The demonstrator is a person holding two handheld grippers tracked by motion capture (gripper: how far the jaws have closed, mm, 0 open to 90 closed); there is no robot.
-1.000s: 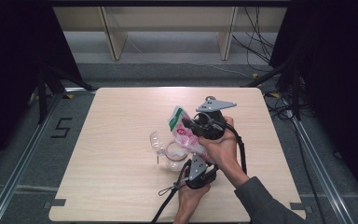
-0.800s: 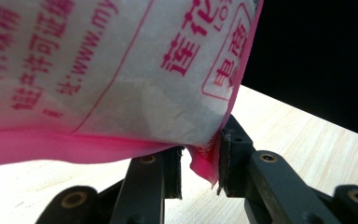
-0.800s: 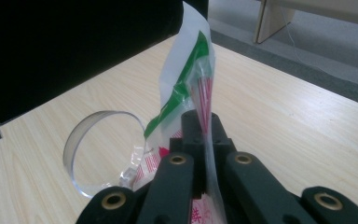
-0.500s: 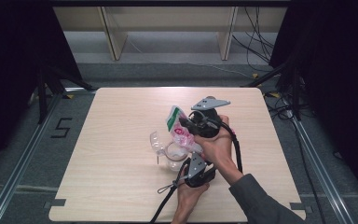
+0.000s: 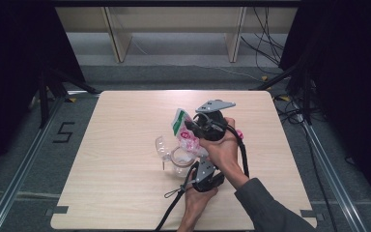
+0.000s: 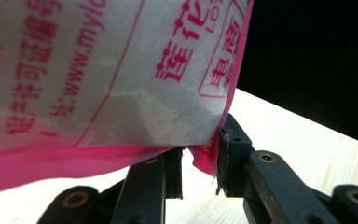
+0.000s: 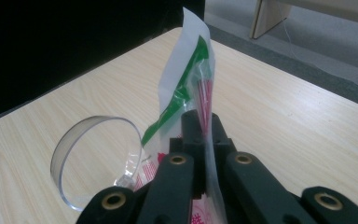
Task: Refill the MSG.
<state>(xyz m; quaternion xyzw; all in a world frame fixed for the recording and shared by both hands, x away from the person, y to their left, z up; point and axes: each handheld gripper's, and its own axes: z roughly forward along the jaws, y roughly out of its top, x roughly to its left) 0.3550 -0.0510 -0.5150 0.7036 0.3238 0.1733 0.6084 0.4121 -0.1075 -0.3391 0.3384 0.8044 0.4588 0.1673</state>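
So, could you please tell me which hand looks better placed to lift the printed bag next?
Right, probably: the right tongs are shut on the bag edge, while the left tongs stand slightly apart around its pink corner.

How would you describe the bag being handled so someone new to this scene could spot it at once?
On the wooden table, look just right of centre, where the two grippers meet. The bag rises between them, pinched in the right gripper above and with its pink edge between the left gripper jaws below. Unlike the clear plastic ring beside it, it is a white pouch with pink print and a green stripe.
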